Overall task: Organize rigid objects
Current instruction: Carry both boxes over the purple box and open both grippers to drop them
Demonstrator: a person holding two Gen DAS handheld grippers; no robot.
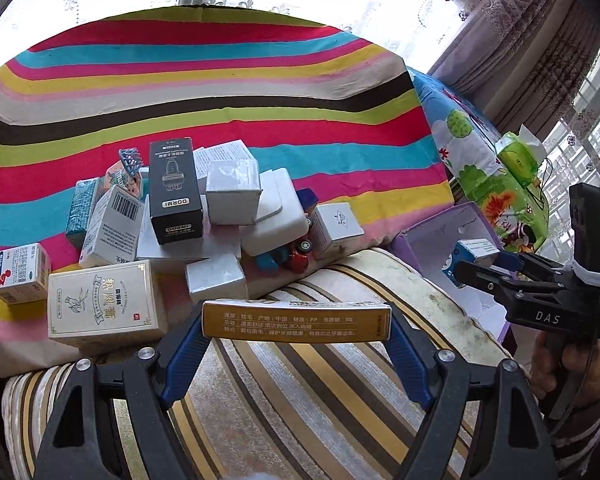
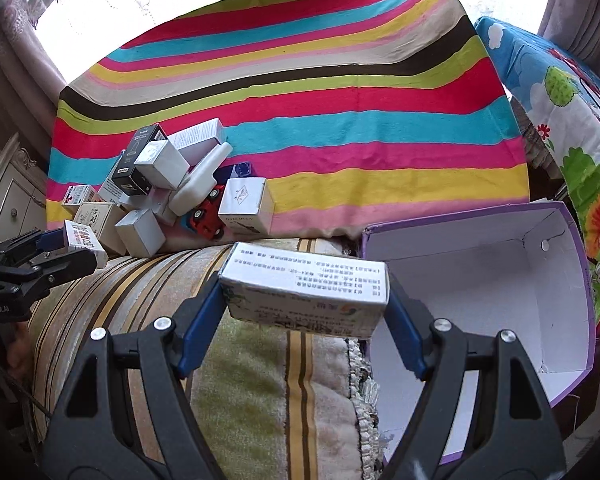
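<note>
The left gripper [image 1: 296, 330] has its blue pads closed against the two ends of a long gold box [image 1: 296, 322], so the jaws stand wide but are filled from side to side by it; the box lies level between them over a striped cushion [image 1: 300, 400]. The right gripper [image 2: 304, 300] likewise clamps a white printed box [image 2: 306, 290] by its ends, jaws spread to that box's length, the box tilted a little with its left end higher. Just beyond and to the right of the right jaws sits a purple carton [image 2: 580, 280] with a white inside, open at the top; what shows of its interior holds nothing, though the held box and the right jaw hide its near left corner. Ahead of both sets of jaws, on a striped cloth [image 2: 300, 92], lies a heap of small boxes: a black box [image 1: 175, 188] propped on white ones, a cream box [image 1: 100, 304] just left of the left jaws, a small red-and-white box [image 1: 18, 272] further left, a white cube [image 2: 246, 204] near a red toy car [image 2: 206, 216]. In the left wrist view the right gripper appears to the right, gripped by a hand [image 1: 572, 376], beside the carton.
</note>
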